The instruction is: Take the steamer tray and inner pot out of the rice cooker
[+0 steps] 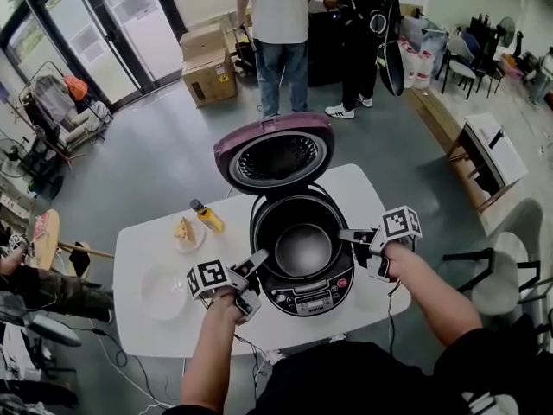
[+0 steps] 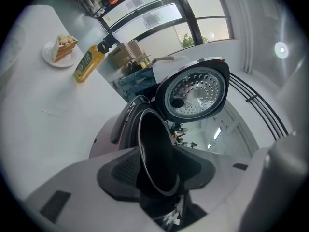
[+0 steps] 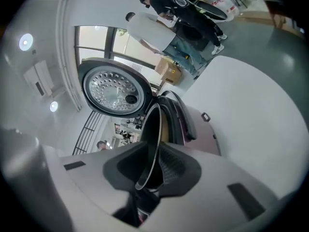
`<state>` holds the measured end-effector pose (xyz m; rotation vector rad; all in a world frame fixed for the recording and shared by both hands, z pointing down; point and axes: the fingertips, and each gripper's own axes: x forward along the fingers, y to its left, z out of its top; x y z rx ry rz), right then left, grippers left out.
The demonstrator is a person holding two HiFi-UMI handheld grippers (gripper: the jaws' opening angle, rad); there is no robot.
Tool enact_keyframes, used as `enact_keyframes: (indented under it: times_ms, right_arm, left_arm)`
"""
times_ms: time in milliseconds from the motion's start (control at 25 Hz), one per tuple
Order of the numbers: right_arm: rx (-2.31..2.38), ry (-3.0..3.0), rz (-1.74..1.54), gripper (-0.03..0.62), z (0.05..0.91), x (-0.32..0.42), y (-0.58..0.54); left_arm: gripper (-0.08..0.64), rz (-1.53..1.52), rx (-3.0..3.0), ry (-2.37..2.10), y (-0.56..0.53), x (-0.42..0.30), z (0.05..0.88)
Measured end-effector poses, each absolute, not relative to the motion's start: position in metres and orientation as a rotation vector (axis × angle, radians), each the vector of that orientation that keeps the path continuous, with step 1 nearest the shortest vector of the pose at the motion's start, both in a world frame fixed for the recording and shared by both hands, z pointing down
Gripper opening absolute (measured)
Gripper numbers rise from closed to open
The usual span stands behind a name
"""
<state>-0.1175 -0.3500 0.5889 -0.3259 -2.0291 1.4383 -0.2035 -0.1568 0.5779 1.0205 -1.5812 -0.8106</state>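
Observation:
The rice cooker [image 1: 313, 298] stands open on the white table [image 1: 138, 240], its lid [image 1: 275, 156] tipped back. The dark inner pot [image 1: 302, 247] sits inside it. My left gripper [image 1: 259, 259] is at the pot's left rim, my right gripper [image 1: 350, 234] at its right rim. In the left gripper view the pot's rim [image 2: 145, 129] runs between the pads, and the gripper [image 2: 157, 167] is shut on it. The right gripper view shows the rim [image 3: 154, 124] pinched the same way by that gripper [image 3: 152, 170]. A pale round dish [image 1: 164, 292] lies on the table left of the cooker.
A yellow bottle [image 1: 207, 217] and a plate with a cake slice [image 1: 184, 232] stand behind my left gripper. Two people [image 1: 281, 33] stand beyond the table near cardboard boxes [image 1: 207, 72]. A chair [image 1: 501, 275] is at the right.

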Motion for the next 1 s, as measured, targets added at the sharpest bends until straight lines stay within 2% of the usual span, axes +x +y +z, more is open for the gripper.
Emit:
enact_keyframes:
  times_ms: [80,160,200,640,1000]
  right_arm:
    - [-0.330,-2.033,1.442,0.032,0.592,-0.115,-0.353]
    - [-0.333,-2.041,1.448,0.025,0.596,-0.112,-0.358]
    - [-0.332,-2.044,1.444,0.023,0.598,-0.110,-0.360]
    - [-0.311,-2.138,1.342,0.020,0.577,-0.116,-0.350]
    - [-0.341,-2.285,1.334,0.021,0.510,-0.109,-0.345]
  left_arm:
    - [0.151,-0.785,0.985,-1.592,-0.154,-0.203,0.586]
    - [0.024,-0.760,0.951,-1.604,-0.153,-0.200,0.596]
    - [0.009,-0.756,0.948,-1.607,-0.153,-0.198,0.599]
    - [0.009,-0.780,0.980,-1.634,-0.145,-0.202,0.583]
    - [0.014,-0.819,1.078,-1.697,-0.139,-0.193,0.531]
